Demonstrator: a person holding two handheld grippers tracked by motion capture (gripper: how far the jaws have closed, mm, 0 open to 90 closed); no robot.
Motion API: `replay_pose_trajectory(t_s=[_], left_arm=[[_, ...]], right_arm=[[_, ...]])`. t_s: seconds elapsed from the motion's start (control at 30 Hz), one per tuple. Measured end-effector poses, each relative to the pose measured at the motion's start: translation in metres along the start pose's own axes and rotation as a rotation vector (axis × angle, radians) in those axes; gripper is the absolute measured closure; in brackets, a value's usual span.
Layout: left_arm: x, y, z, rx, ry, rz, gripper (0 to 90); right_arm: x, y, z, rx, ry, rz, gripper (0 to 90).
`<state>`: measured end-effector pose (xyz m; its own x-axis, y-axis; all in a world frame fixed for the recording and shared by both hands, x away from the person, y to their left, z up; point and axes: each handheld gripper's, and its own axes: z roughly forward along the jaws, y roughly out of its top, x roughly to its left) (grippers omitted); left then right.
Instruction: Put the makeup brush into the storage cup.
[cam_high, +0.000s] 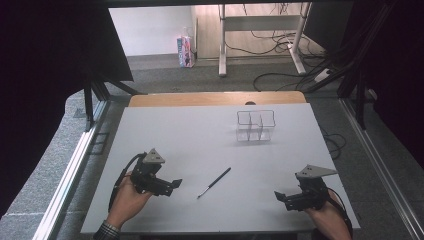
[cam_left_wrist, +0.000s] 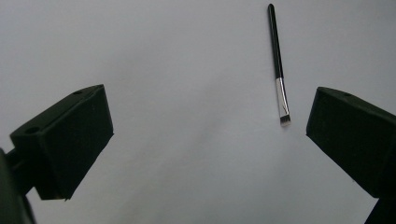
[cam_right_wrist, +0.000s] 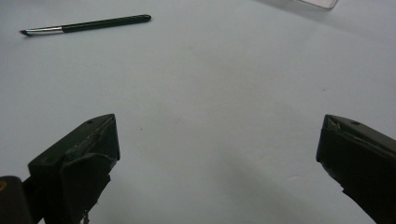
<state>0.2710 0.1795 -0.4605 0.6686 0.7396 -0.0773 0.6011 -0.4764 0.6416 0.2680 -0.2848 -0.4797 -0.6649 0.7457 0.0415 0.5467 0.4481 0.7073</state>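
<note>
Now we hold both tongs low over the bench's near edge, the left tongs (cam_high: 176, 183) toward the near left corner and the right tongs (cam_high: 278, 196) toward the near right, each spread wide and empty. Between them the thin black makeup brush (cam_high: 214, 182) lies flat, its bristles nearer us. Farther back stands a clear divided organizer (cam_high: 255, 125).

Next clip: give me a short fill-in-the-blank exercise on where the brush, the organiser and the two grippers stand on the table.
1. The thin black-handled makeup brush lies flat on the white table, between the two ____.
2. The clear plastic divided organiser stands at the table's ____ side from the person.
3. The left gripper has its jaws ____, and so has the right gripper.
4. The brush's bristle tip points toward the ____ gripper.

Missing words: grippers; far; open; left
</note>
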Motion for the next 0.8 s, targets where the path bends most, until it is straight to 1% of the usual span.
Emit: replay_pose_trajectory(t_s=[0.17,0.27,0.37,0.57,0.8], left_arm=[[-0.001,0.007,0.004,0.033,0.011,0.023,1.2],[-0.001,0.011,0.007,0.048,0.012,0.028,1.2],[-0.002,0.016,0.01,0.062,0.008,0.034,1.2],[-0.005,0.025,0.015,0.075,-0.004,0.042,1.2],[-0.011,0.037,0.022,0.103,-0.017,0.058,1.2]], right_arm=[[0.0,0.0,0.0,0.006,-0.004,-0.002,0.0],[0.0,0.0,0.0,0.008,-0.006,0.0,0.0],[0.0,0.0,0.001,0.008,-0.008,0.003,0.0],[0.0,0.0,0.001,0.01,-0.013,0.005,0.0],[0.001,0.0,0.001,0.02,-0.021,-0.006,0.0]])
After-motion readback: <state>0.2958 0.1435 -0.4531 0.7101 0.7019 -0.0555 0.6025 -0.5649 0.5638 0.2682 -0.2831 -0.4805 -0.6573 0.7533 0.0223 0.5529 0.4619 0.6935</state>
